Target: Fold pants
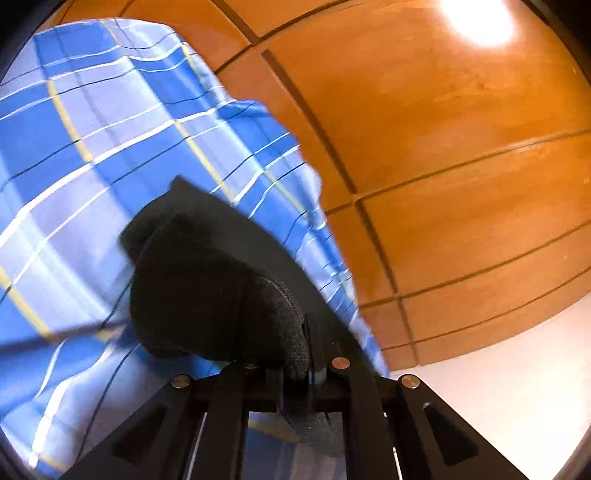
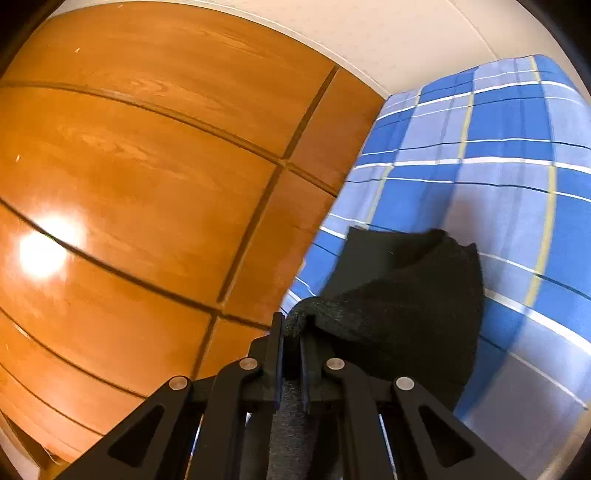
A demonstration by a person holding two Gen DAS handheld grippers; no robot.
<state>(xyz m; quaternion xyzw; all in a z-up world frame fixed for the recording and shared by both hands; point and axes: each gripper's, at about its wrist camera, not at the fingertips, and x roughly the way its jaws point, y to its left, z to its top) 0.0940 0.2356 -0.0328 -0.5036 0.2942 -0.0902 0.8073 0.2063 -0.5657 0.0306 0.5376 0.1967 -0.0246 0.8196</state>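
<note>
The pants (image 1: pixel 221 280) are black, knit-textured cloth, bunched and hanging in front of the camera in the left wrist view. My left gripper (image 1: pixel 312 350) is shut on an edge of them, and the fabric drapes over and hides its fingertips. In the right wrist view the same black pants (image 2: pixel 410 306) hang to the right of my right gripper (image 2: pixel 291 332), which is shut on a rolled edge of the cloth. Both ends are lifted above a blue plaid sheet (image 1: pixel 92 155) (image 2: pixel 480 184). The rest of the pants is out of view.
The plaid sheet covers the surface under the pants. Orange wooden boards (image 1: pixel 461 147) (image 2: pixel 147 166) with dark seams fill the other side of each view, with a bright light glare (image 1: pixel 480 22). A white surface (image 1: pixel 498 387) (image 2: pixel 388 37) borders the wood.
</note>
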